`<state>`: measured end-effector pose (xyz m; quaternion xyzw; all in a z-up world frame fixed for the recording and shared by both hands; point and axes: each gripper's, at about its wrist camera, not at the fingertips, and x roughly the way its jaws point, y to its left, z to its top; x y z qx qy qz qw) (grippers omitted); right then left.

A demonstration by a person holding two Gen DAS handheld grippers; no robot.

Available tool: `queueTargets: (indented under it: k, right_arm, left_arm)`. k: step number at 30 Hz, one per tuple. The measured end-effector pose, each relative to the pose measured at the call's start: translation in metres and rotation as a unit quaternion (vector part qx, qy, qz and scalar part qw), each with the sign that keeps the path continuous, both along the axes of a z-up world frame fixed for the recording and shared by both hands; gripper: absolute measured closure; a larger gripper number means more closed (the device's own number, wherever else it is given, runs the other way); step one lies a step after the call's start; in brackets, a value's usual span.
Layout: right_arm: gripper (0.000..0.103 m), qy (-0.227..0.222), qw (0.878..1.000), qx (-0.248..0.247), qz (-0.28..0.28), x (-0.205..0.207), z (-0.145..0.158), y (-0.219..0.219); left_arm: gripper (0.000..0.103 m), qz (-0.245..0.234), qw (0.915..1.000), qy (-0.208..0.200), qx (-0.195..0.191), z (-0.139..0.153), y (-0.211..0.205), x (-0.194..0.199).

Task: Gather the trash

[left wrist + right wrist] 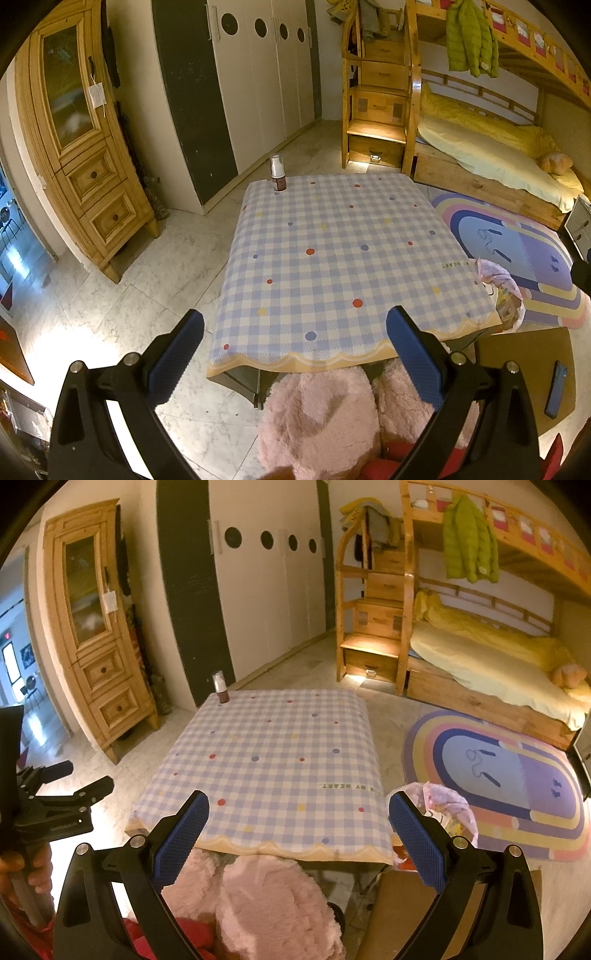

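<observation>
A small brown bottle with a clear cap point(277, 173) stands upright at the far left corner of the table with the blue checked cloth point(332, 258); it also shows in the right wrist view point(220, 686). A trash bag lined in pale pink plastic point(504, 291) sits on the floor at the table's near right corner, also in the right wrist view point(443, 812). My left gripper point(295, 354) is open and empty above the table's near edge. My right gripper point(299, 834) is open and empty, near the same edge.
Pink fluffy slippers point(314, 417) show below the table's near edge. A cardboard box point(524, 369) with a blue phone point(556, 393) lies at the near right. A rainbow rug point(498, 775), bunk bed point(480, 672), wooden cabinet point(81, 147) and white wardrobe point(258, 74) surround the table.
</observation>
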<state>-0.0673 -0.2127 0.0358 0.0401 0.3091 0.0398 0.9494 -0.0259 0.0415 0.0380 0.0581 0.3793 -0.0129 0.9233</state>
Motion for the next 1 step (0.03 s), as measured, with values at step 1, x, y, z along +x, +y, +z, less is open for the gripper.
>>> queueTargets:
  k: [1]
  right_arm:
    - [0.006, 0.0, 1.0, 0.0, -0.002, 0.0002, -0.0009, -0.0015]
  left_arm:
    - [0.007, 0.0, 1.0, 0.002, 0.001, -0.0006, -0.0002, 0.0013]
